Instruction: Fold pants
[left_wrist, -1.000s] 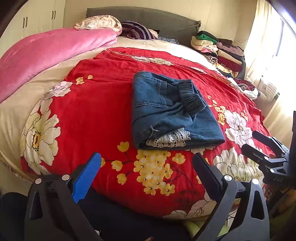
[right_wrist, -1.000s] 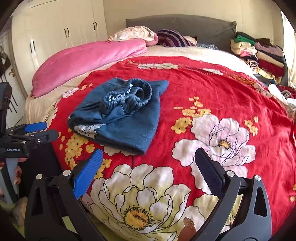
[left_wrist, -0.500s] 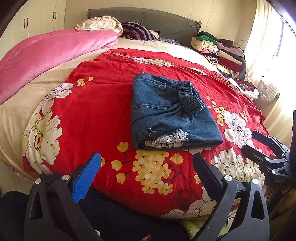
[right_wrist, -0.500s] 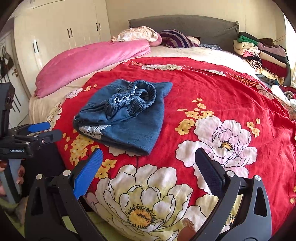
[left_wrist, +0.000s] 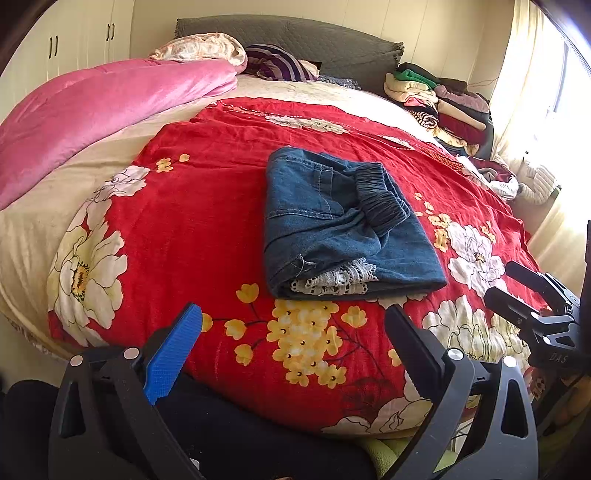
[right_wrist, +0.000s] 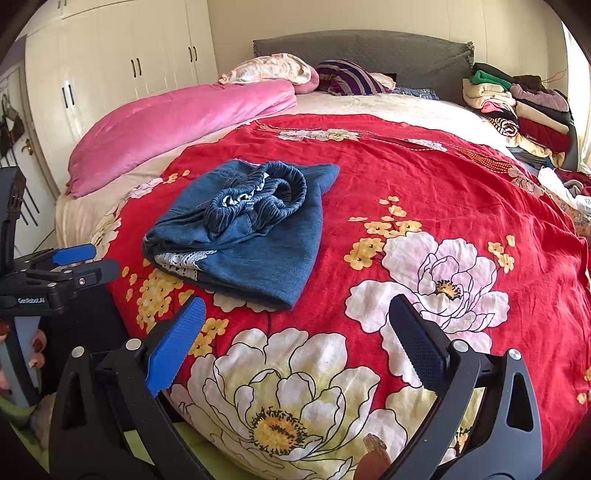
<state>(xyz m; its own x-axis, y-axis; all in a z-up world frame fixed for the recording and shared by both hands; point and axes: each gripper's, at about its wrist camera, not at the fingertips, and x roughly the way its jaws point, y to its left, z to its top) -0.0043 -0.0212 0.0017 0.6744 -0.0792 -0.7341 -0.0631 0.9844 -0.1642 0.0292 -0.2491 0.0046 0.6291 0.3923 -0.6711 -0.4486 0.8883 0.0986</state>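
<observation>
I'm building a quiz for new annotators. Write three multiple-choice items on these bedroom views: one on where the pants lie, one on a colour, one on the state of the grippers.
1. Where do the folded pants lie?
A. On the red floral cover
B. On the pink quilt
C. On the clothes stack

2. What colour are the pants?
A. Black
B. Blue denim
C. Green

3. What state are the left gripper and right gripper in?
A. Both shut on the pants
B. One open, one shut
C. Both open, holding nothing

Answers: 1 A, the bundle rests on the red cover, apart from the quilt and the stack. 2 B, blue denim with a strip of white lace at the near edge. 3 C, each pair of fingers stands wide apart with only bedding between them.
</observation>
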